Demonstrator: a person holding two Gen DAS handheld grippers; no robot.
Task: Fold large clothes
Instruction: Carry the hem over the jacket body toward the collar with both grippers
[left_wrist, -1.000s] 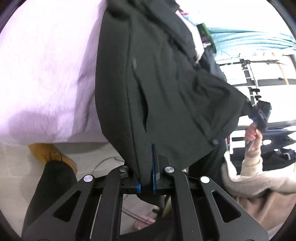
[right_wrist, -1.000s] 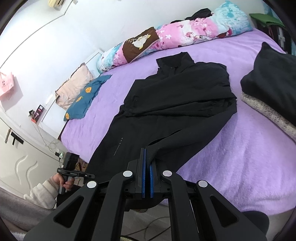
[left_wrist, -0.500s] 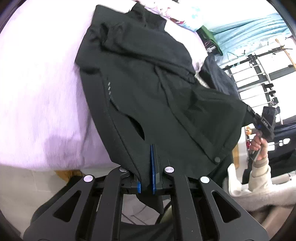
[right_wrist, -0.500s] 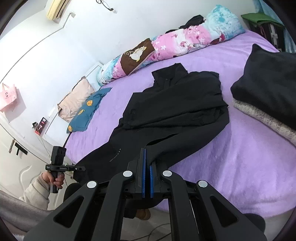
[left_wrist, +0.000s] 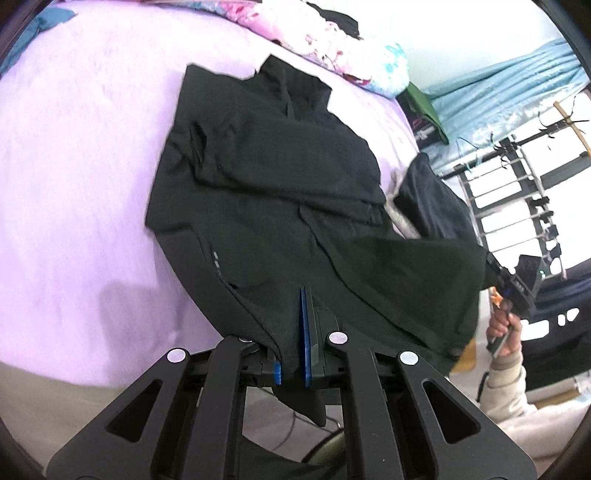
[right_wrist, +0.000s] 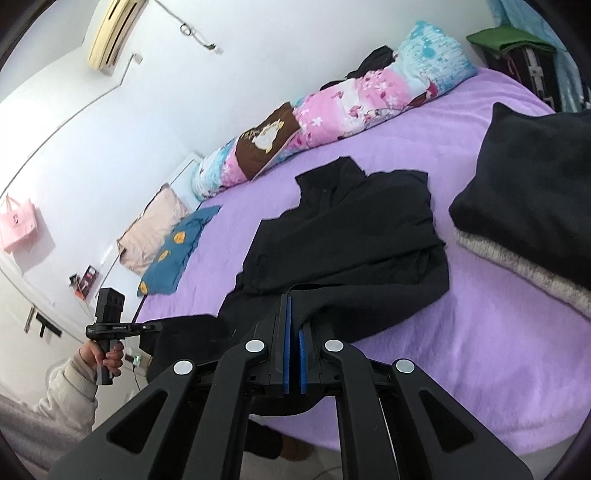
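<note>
A large black jacket (left_wrist: 280, 177) lies on the purple bed (left_wrist: 74, 184), collar toward the pillows, sleeves folded over its chest. Its lower part is lifted off the bed edge. My left gripper (left_wrist: 295, 317) is shut on one bottom corner of the hem. My right gripper (right_wrist: 294, 325) is shut on the other bottom corner; it also shows in the left wrist view (left_wrist: 517, 280). The jacket (right_wrist: 351, 236) stretches between both grippers above the near bed edge (right_wrist: 480, 406).
A folded dark garment on a grey fleece (right_wrist: 535, 221) lies at the bed's right side. A floral bolster (right_wrist: 332, 110) and pillows (right_wrist: 162, 229) lie along the far side. A metal rack (left_wrist: 517, 177) stands by the window.
Both grippers have risen and moved forward over the bed with the hem in them. More of the jacket now lies in view on the bed.
</note>
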